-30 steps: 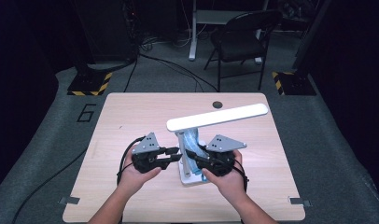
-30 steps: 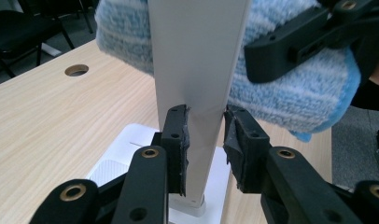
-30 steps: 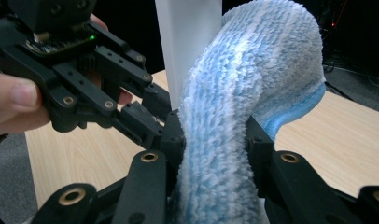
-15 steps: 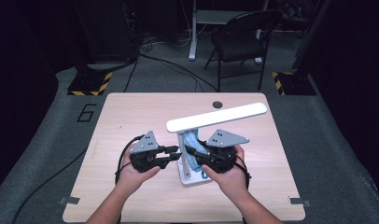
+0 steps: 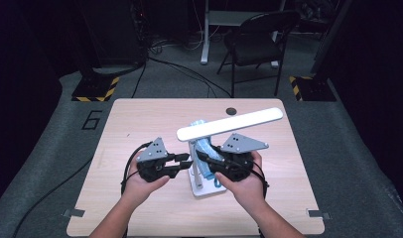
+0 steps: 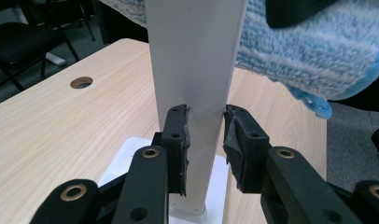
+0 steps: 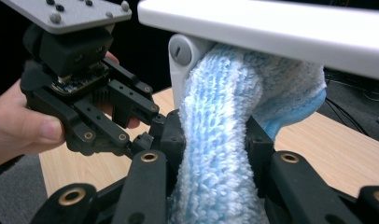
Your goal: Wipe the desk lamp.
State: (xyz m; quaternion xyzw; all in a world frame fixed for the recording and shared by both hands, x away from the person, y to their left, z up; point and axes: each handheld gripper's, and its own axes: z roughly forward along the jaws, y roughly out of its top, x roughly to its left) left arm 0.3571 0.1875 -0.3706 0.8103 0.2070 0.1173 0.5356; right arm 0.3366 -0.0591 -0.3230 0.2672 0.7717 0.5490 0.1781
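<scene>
A white desk lamp stands mid-table, with a flat base, an upright post and a long head bar. My left gripper is shut on the post, its pads pressing both sides just above the base. A fluffy blue cloth is wrapped against the post under the head bar. My right gripper is shut on that cloth, close beside the left gripper.
The light wooden table has a round cable hole behind the lamp. A black chair and floor cables lie beyond the far edge. Yellow-black striped stand feet sit on the grey floor.
My right gripper has risen a little along the post with the cloth. The left gripper has kept its hold on the post.
</scene>
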